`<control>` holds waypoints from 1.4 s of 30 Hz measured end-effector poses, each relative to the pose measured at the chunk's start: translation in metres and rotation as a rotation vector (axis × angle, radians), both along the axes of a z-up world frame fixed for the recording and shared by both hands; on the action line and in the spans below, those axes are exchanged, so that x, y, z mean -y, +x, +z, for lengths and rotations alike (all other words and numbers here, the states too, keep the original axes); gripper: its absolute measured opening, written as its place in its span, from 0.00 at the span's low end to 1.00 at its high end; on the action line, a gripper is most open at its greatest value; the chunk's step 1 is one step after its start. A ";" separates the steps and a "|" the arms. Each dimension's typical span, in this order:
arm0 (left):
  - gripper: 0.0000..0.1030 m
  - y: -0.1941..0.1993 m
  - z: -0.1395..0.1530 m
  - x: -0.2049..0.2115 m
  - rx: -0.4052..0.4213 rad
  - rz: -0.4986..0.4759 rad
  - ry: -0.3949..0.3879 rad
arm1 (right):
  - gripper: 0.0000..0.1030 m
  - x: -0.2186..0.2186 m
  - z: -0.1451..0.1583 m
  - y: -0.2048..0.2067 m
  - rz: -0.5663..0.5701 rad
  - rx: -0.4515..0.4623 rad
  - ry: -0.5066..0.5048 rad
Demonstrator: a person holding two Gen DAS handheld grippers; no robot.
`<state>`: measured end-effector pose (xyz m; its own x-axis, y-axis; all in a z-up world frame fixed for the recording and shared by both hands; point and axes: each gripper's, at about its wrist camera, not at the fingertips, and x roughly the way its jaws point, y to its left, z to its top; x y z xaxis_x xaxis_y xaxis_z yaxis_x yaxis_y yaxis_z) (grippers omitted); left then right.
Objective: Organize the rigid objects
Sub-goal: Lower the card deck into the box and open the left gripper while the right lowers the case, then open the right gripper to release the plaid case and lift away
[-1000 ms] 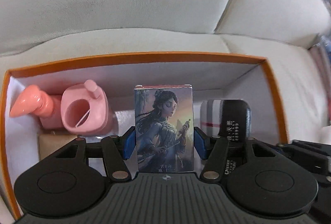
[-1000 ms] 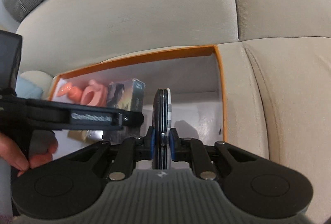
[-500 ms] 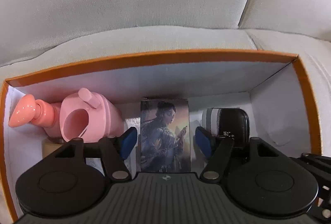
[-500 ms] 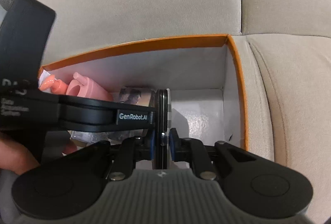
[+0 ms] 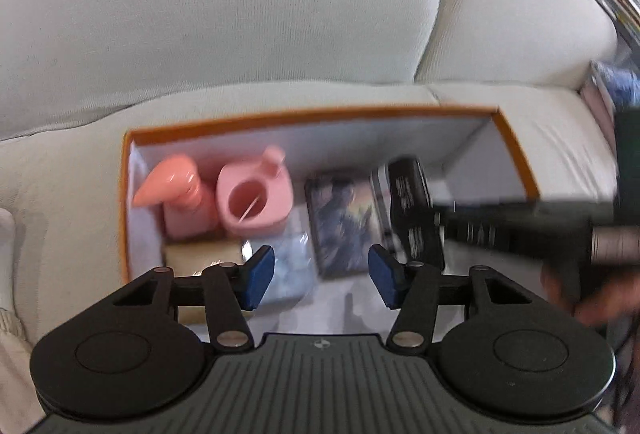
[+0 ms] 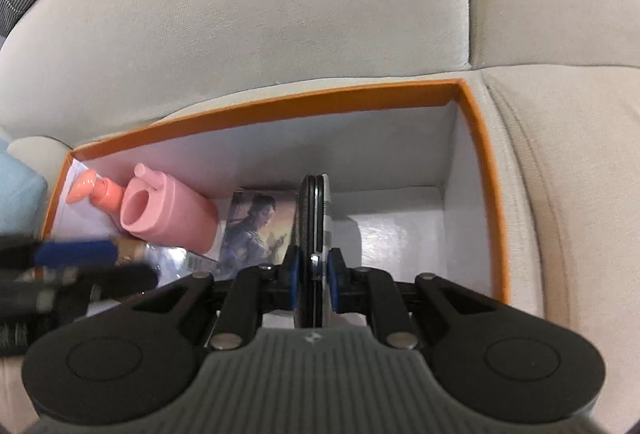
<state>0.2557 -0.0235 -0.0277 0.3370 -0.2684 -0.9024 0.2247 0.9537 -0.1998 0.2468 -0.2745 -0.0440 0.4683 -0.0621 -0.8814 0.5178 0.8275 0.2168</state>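
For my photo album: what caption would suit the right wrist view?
Right gripper clamps a flat black case over an orange-rimmed box on a sofa.

The left wrist camera looked down from above and somewhat back at the orange-rimmed white cardboard box [image 5: 516, 153] on the beige fabric sofa [image 5: 224, 13], its picture blurred. The right wrist camera sat lower and closer, apparently at the box's [image 6: 476, 137] right end. Both views shared its interior.

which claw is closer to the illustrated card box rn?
Right. The right claw, shut on the black case, sits directly beside the illustrated card box. The left claw is open, hanging short of it.
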 end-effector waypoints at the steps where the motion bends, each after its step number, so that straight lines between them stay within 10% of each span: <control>1: 0.61 -0.002 -0.005 -0.003 -0.006 -0.017 0.011 | 0.14 0.000 -0.001 0.003 0.000 -0.001 0.005; 12: 0.58 -0.016 -0.027 -0.004 0.015 -0.142 0.066 | 0.15 0.017 -0.007 0.016 -0.018 -0.026 0.097; 25: 0.58 -0.024 -0.032 -0.021 0.049 -0.111 -0.030 | 0.29 0.017 -0.009 0.020 -0.081 -0.171 -0.053; 42: 0.58 -0.033 -0.029 -0.031 0.128 -0.094 -0.102 | 0.43 -0.033 -0.013 0.004 0.203 -0.352 -0.154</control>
